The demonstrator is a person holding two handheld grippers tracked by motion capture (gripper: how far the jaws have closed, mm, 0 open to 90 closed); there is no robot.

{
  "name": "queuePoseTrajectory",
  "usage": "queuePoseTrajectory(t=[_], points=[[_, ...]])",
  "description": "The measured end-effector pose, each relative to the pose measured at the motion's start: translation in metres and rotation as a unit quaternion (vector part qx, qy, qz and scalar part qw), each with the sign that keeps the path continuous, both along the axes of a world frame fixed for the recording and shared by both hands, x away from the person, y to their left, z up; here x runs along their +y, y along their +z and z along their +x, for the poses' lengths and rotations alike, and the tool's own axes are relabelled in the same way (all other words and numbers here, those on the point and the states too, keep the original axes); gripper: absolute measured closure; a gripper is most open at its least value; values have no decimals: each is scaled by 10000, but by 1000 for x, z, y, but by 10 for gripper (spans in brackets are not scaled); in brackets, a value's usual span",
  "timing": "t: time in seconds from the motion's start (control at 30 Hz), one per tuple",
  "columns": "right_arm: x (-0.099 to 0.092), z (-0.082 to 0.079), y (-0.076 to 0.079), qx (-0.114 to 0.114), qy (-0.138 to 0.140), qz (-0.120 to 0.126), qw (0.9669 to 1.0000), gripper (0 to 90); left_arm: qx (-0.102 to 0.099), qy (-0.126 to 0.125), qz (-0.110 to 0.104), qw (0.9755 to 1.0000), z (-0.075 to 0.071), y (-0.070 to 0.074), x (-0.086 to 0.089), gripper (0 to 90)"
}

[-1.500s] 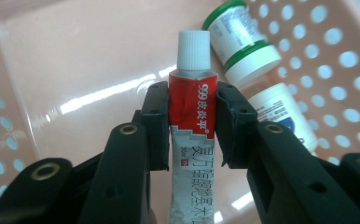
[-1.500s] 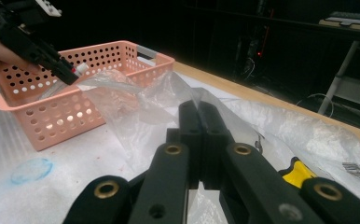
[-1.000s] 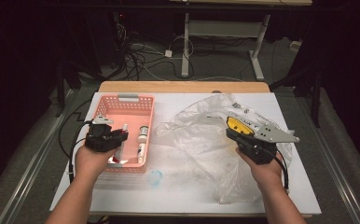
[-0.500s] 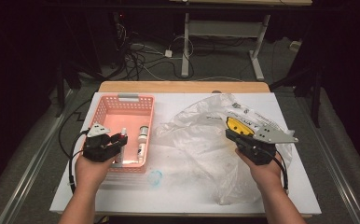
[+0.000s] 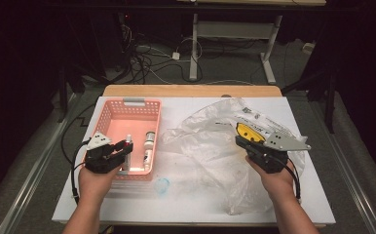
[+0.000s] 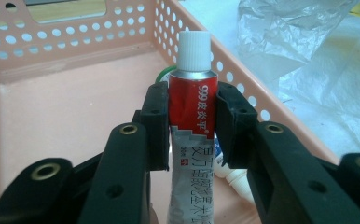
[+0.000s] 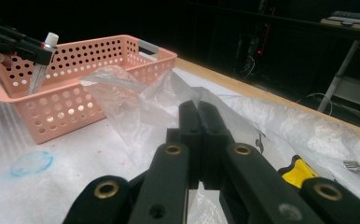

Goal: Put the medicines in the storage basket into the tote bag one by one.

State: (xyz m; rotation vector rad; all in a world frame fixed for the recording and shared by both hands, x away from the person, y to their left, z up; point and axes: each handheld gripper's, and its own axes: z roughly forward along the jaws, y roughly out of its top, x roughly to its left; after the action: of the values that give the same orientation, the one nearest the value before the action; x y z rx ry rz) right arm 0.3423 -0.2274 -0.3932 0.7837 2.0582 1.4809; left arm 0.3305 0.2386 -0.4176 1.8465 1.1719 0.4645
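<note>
A red and silver tube (image 6: 190,98) with a white cap stands upright between the jaws of my left gripper (image 6: 190,119), which is shut on its body. In the high view that gripper (image 5: 119,148) hangs over the near left part of a pink perforated basket (image 5: 132,105), with the tube (image 5: 127,143) above the basket floor. My right gripper (image 7: 199,116) has its jaws pressed together on a fold of a clear plastic bag (image 7: 136,102). The bag (image 5: 205,146) lies crumpled across the white table, and the right gripper (image 5: 242,141) holds it near a yellow label (image 5: 248,130).
A small white bottle (image 5: 148,146) lies inside the basket near its right wall. A blue ring mark (image 5: 162,185) sits on the white table (image 5: 186,204) in front of the basket. Cables trail from both grippers toward the near edge. The floor behind is dark with wires and desk legs.
My left gripper has drawn the tube toward the near edge of the basket and slightly lower. The right gripper and the bag have stayed where they were.
</note>
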Motion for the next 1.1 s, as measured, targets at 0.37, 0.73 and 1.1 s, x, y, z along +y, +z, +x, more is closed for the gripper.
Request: queuePoseTrajectory(t=[0.37,0.73,1.1], points=[[-1,-1,0,-7,4,9,10000,900,-307,-86,-117,9994,-4,13,-6,663],[-3,0,0,12,-18,39,10000,900,-581,-227,-282,9977,-9,30,-20,663],[-4,0,1,7,-24,75,10000,900,-780,-491,-496,9945,-18,45,-30,663]])
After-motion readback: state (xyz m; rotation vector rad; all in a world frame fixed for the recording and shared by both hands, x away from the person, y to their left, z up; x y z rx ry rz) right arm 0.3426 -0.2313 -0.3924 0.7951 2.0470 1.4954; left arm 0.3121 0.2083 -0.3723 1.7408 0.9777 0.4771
